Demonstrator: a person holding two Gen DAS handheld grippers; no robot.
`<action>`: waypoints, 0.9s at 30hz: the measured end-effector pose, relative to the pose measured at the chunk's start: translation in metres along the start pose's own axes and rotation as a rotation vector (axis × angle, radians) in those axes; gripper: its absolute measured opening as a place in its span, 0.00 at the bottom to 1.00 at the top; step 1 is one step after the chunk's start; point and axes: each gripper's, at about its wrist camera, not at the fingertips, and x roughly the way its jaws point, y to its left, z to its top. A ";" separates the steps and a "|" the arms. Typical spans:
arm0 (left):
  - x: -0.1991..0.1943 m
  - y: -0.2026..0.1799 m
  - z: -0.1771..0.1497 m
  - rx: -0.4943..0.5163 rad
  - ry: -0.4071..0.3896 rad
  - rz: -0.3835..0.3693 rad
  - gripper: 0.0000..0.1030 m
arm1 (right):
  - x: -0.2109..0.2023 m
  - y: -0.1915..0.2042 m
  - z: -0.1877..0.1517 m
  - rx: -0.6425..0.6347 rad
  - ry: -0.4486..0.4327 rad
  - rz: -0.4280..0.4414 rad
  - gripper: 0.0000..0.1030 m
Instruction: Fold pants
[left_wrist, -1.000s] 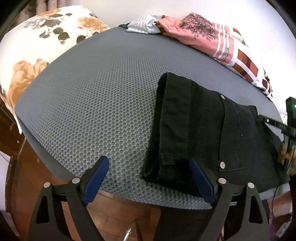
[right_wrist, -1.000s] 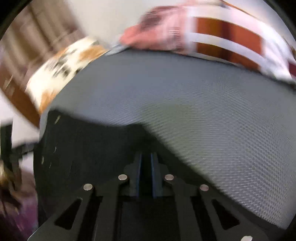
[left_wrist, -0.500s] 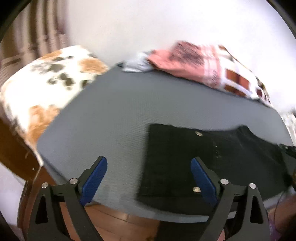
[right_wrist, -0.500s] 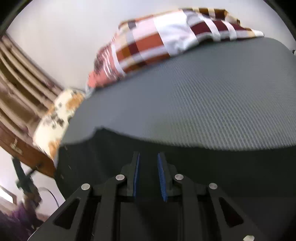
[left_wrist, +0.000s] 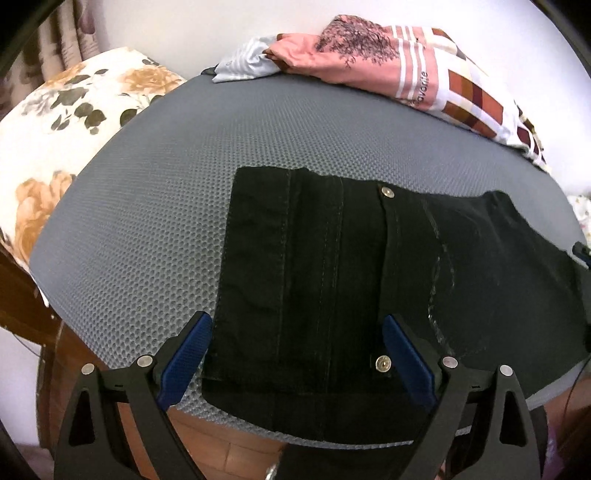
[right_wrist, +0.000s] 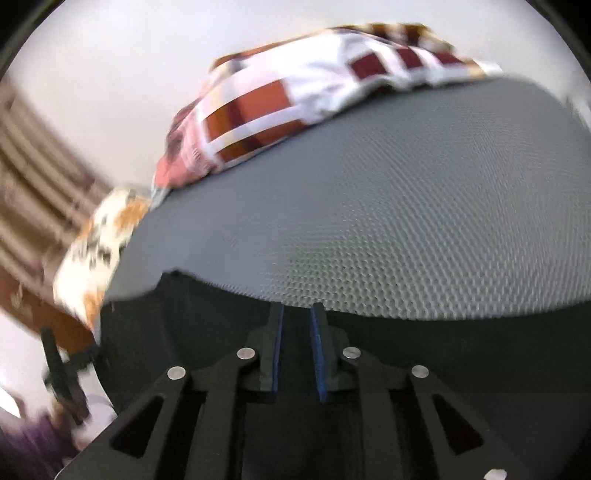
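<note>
Pants (left_wrist: 332, 280) folded at bed's (left_wrist: 147, 221) near edge; left claw (left_wrist: 295, 354) wide open above; right claw (right_wrist: 297, 350) barely parted, empty.

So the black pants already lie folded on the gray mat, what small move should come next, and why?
Probably draw both grippers back. The pants lie flat and folded on the mat; the left gripper is wide open, the right gripper stands slightly apart, gripping nothing visible.

Black left gripper (left_wrist: 297, 354), blue-padded jaws, silver screws.
</note>
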 end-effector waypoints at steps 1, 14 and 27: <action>0.001 0.000 0.000 -0.004 0.005 0.000 0.90 | 0.001 0.007 0.002 -0.056 0.013 -0.002 0.20; 0.015 0.005 -0.003 -0.045 0.027 -0.022 0.90 | 0.063 0.095 -0.024 -0.608 0.210 -0.144 0.03; 0.020 0.013 -0.005 -0.089 0.031 -0.047 0.94 | 0.034 0.059 0.012 -0.416 0.165 -0.035 0.08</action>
